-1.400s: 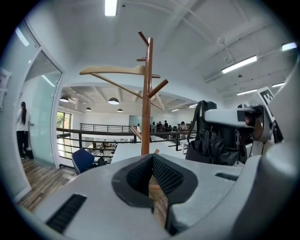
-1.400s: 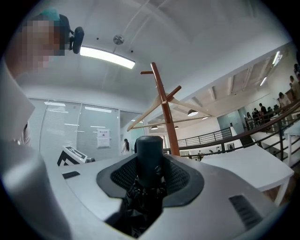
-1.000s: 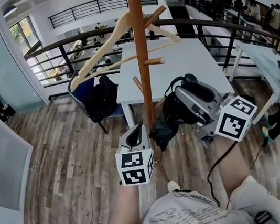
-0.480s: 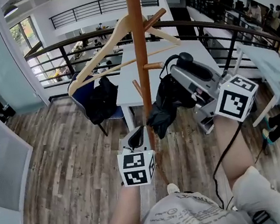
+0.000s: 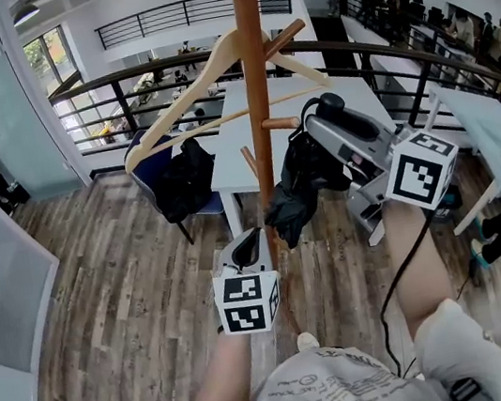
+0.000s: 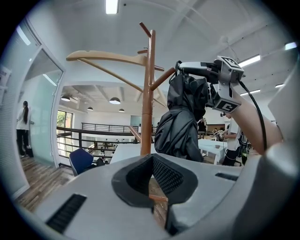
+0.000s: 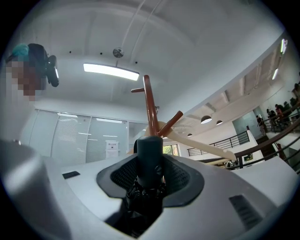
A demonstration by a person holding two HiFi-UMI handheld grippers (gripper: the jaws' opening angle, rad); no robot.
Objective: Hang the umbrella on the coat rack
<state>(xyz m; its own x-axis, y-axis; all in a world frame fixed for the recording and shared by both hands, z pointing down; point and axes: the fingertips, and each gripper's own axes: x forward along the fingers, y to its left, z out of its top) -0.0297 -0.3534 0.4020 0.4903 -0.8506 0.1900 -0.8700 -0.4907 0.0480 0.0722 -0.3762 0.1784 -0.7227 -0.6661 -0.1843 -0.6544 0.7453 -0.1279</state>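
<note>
Umbrella (image 5: 298, 187): folded, black, hanging just right of the coat rack pole (image 5: 254, 70), not on any peg yet. The right gripper (image 5: 318, 134) is clamped on its handle, canopy dangling below. Step, as I read it: lining up for the hang. The next move needs the handle end or strap lifted over a peg tip, then let go; I can't make out a strap.

- Nearest edge: the short peg (image 5: 281, 124), just right of the pole.
- The wooden hanger (image 5: 179, 102) spans both sides of the pole above, so there's a snag risk.
- Right of the pole is open room.
- The left gripper (image 5: 245, 246) sits low in front of the pole, jaw tips together, empty.
</note>
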